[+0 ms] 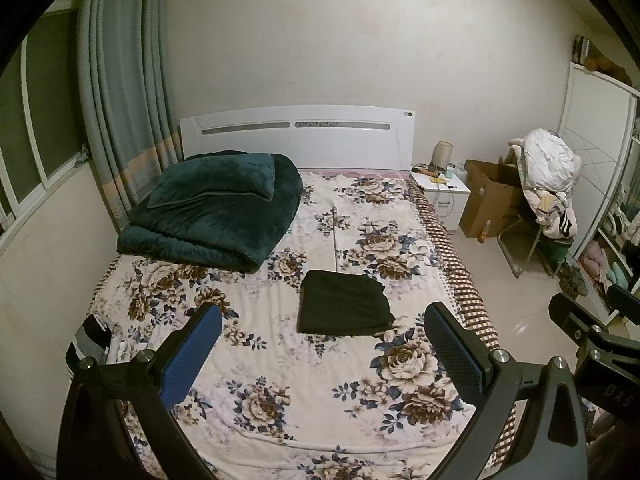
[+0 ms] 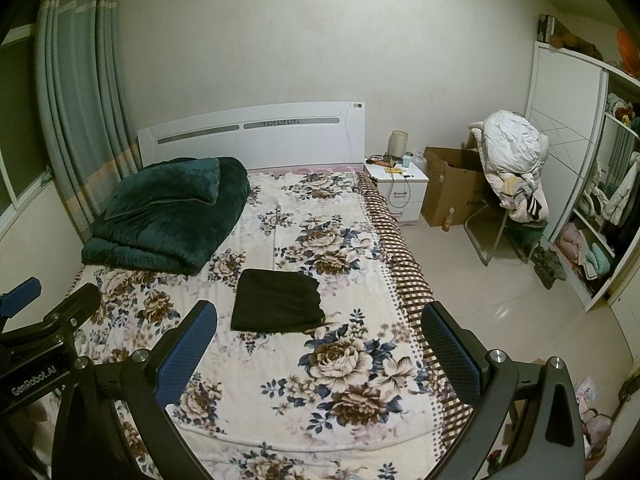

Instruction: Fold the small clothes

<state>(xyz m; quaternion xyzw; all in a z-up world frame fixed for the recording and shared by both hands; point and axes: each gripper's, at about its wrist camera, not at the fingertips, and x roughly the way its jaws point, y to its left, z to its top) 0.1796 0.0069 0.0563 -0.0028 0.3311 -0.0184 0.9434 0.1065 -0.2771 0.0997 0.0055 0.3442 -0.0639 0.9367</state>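
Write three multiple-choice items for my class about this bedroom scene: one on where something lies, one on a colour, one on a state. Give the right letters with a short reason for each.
1. Where does the folded black garment lie?
A. on the floral bedspread, nearer the foot of the bed than the quilt
B. on the white bedside cabinet
C. in the brown cardboard box

2. What colour is the plush folded quilt near the headboard?
A. red
B. dark teal green
C. yellow

3. How do the left hand-held gripper and the right hand-held gripper stand?
A. both shut on cloth
B. one shut, one open
C. both open, holding nothing

Answers:
1 A, the garment rests flat on the flower print.
2 B, its pile shows deep green.
3 C, bedspread shows between each pair of spread fingers.
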